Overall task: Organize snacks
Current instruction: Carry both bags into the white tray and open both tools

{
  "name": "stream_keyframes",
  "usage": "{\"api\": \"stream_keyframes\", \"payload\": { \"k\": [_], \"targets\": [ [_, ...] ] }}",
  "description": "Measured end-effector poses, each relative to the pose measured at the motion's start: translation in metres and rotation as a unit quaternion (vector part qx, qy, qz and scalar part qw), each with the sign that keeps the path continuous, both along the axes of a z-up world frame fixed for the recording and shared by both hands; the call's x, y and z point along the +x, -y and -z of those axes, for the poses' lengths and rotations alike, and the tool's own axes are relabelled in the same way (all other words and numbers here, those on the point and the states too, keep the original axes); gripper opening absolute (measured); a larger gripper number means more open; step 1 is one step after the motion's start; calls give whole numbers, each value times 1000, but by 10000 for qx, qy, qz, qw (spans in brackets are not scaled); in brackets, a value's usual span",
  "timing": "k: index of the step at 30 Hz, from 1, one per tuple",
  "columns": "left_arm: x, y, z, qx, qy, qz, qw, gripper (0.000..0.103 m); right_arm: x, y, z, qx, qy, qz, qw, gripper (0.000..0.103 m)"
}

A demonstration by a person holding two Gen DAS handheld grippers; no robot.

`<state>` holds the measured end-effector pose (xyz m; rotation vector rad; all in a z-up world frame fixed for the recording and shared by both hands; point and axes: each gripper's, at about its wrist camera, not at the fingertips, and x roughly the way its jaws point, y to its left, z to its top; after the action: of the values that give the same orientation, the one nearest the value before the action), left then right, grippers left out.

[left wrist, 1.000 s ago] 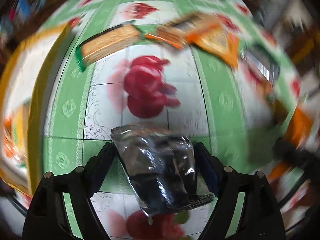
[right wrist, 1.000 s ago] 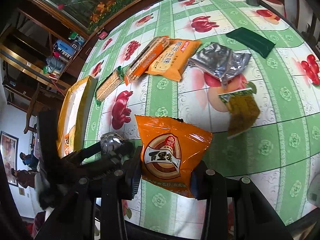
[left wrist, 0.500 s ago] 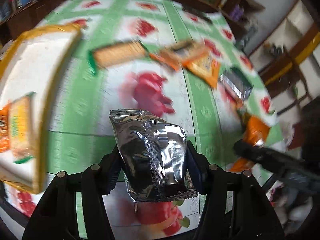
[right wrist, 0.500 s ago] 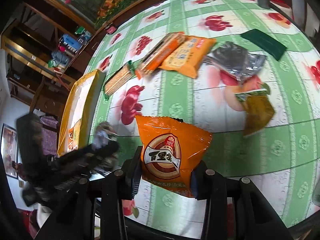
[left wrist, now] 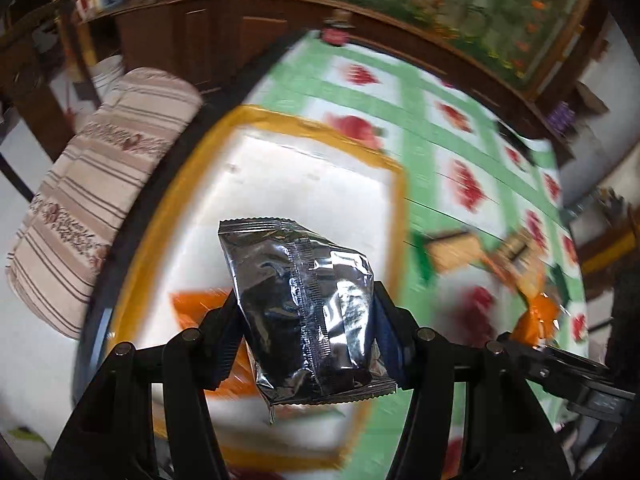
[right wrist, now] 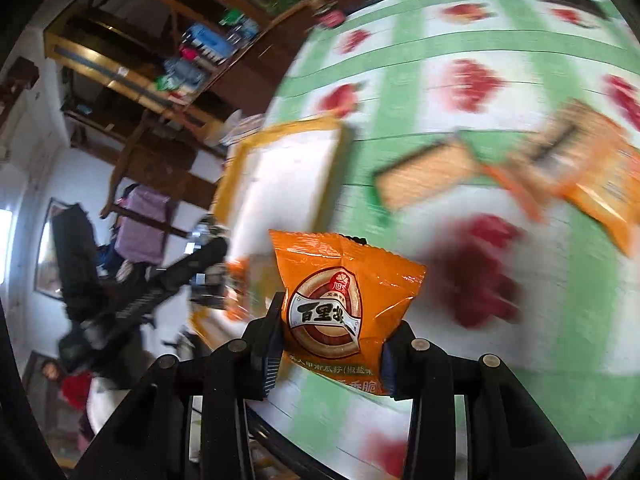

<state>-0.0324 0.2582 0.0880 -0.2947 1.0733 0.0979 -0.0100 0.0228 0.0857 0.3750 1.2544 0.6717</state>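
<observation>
A crinkled silver foil packet [left wrist: 304,312] is pinched upright in my left gripper [left wrist: 306,320], which is shut on it. It hangs over the white, yellow-rimmed tray [left wrist: 320,126]. An orange packet [left wrist: 200,304] lies in that tray, partly hidden behind the left finger. My right gripper [right wrist: 332,344] is shut on an orange snack packet [right wrist: 340,308] with a round brown emblem. It is above the green-and-white tablecloth, just right of the tray [right wrist: 288,168]. The left gripper [right wrist: 200,256] shows blurred in the right wrist view.
A long biscuit pack [right wrist: 428,176] and orange packs [right wrist: 592,176] lie on the cloth to the right of the tray. A striped cushioned chair [left wrist: 100,188] stands off the table's left edge. Dark wooden cabinets [left wrist: 224,32] run behind the table.
Both grippers swung left with their packets. The left one went from above the tablecloth to over the tray and pinched the silver packet tighter. The right one came up beside the tray.
</observation>
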Motion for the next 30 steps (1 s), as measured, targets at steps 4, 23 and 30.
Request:
{"api": "stream_keyframes", "payload": {
  "k": [4, 23, 30],
  "targets": [
    [24, -26, 21, -20, -195, -74, 9998, 58, 20, -59, 4, -157, 91, -302, 9994, 40],
    [53, -57, 42, -804, -490, -53, 9955, 61, 59, -126, 35, -770, 218, -222, 9965, 54],
    [35, -56, 3, -852, 132, -296, 9958, 61, 44, -91, 11, -555, 375, 74, 9977, 54]
  ]
}}
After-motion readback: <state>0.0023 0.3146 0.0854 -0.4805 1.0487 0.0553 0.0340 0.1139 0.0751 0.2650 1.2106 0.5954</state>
